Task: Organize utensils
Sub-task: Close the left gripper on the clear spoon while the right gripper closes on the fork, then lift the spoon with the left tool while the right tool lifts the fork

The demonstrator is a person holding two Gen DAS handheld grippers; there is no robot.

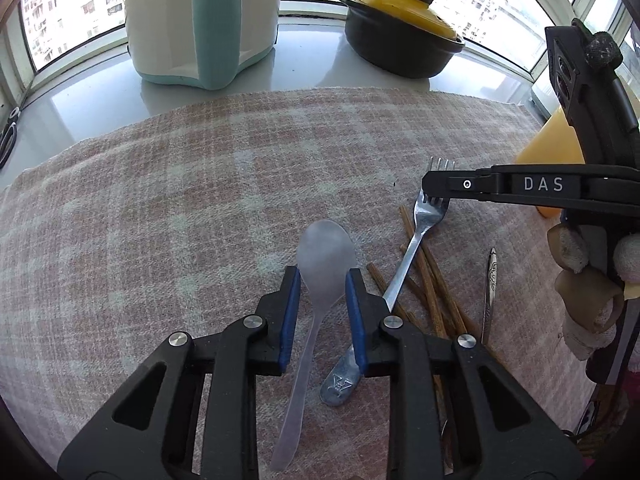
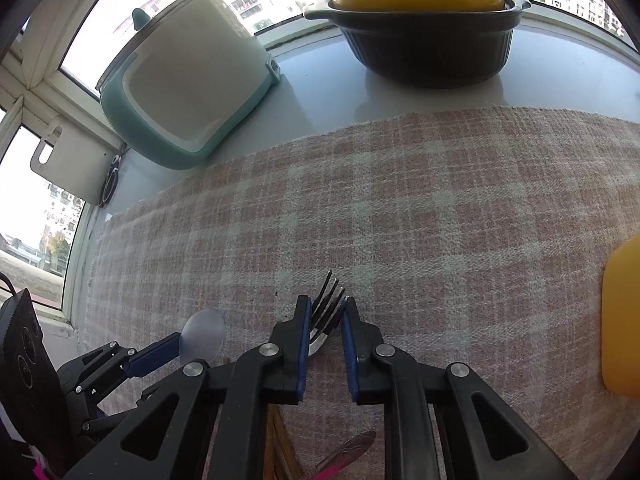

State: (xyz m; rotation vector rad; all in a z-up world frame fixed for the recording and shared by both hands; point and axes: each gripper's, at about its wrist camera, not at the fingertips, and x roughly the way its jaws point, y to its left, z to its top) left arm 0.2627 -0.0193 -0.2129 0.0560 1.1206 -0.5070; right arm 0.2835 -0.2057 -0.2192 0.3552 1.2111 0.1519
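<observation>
Left gripper (image 1: 322,280): pads pinched the bowl of the translucent plastic spoon (image 1: 326,256), probably to lift it clear of the pile.
Right gripper (image 2: 325,316): jaws nearly together around the tines of the steel fork (image 2: 326,308); contact looked likely, couldn't swear to it.
Pile: fork lay across brown wooden chopsticks (image 1: 424,276) near the pink checked cloth's (image 1: 180,200) right edge.
</observation>
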